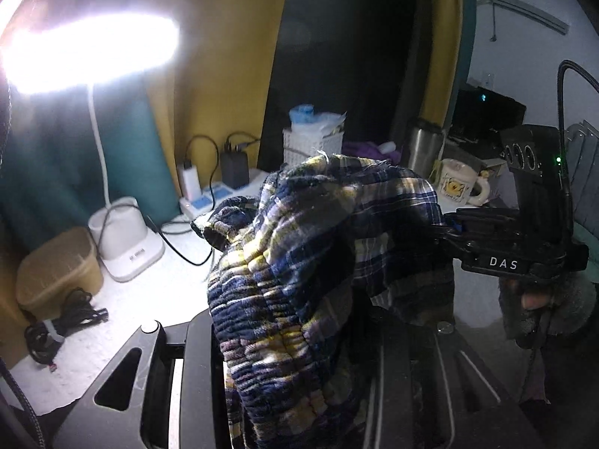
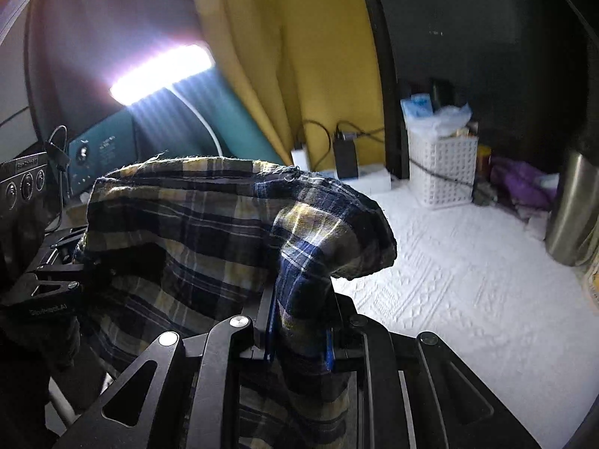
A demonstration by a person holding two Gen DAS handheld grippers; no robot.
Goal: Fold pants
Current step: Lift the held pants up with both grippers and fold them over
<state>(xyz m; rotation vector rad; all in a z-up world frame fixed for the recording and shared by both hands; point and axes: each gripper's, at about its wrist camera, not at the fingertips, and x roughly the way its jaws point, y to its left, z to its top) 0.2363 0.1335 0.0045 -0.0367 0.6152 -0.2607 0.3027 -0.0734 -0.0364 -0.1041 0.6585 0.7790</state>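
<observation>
White textured table (image 2: pixel 468 280), both tools clamped on lifted plaid pants (image 2: pixel 194 224)

"DAS" – white letters on right gripper (image 1: pixel 449 230) body; other print too blurred.

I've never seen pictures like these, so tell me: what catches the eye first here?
First, the plaid pants, bunched and held up in mid-air above the white table, pinched between the closed jaws of the right gripper and gripped on the other side by the left gripper. Next, the glaring desk lamp at the upper left, in front of a yellow curtain.
</observation>
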